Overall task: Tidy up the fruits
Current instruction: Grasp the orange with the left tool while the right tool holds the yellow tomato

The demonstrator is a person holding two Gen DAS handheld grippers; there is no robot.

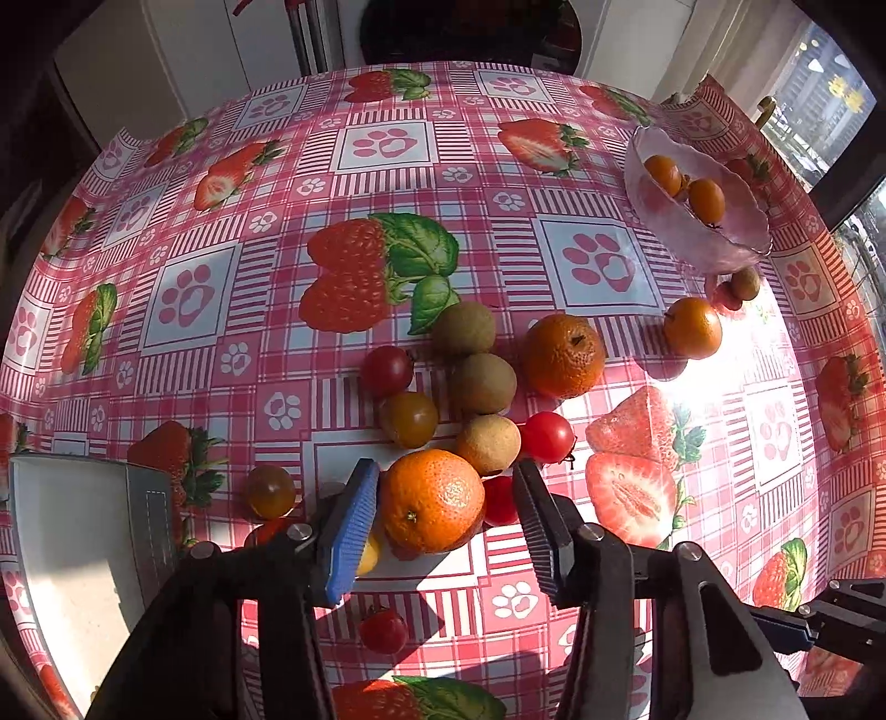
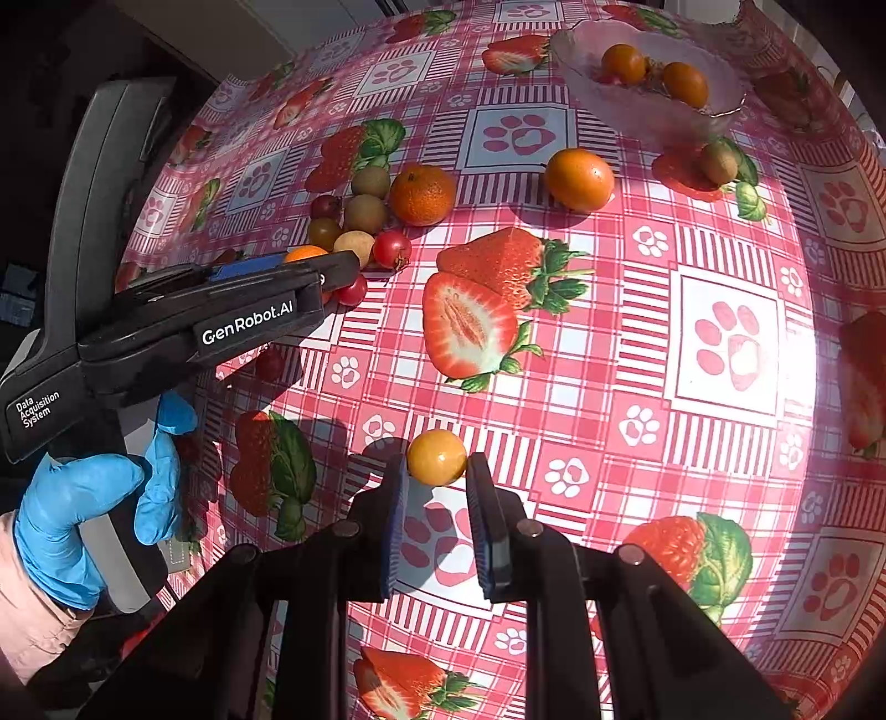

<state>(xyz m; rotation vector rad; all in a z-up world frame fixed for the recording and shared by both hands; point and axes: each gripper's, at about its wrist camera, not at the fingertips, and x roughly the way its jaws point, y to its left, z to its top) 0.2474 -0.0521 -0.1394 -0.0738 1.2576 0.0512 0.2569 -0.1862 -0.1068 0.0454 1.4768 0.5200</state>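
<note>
In the left wrist view my left gripper (image 1: 446,501) is open around a mandarin (image 1: 432,500); the blue left pad touches it, the right finger stands a little apart. Behind it lie longans (image 1: 482,383), cherry tomatoes (image 1: 548,436) and a second mandarin (image 1: 563,355). In the right wrist view my right gripper (image 2: 437,471) is shut on a small yellow tomato (image 2: 436,457), held at the fingertips above the cloth. A glass bowl (image 2: 714,66) at the far right holds orange tomatoes (image 2: 685,83); it also shows in the left wrist view (image 1: 742,232).
An orange fruit (image 2: 579,178) and a longan (image 2: 719,162) lie near the bowl. A white box (image 1: 83,543) sits at the left table edge. A dark chair (image 1: 470,27) stands behind the table. A window is at the right.
</note>
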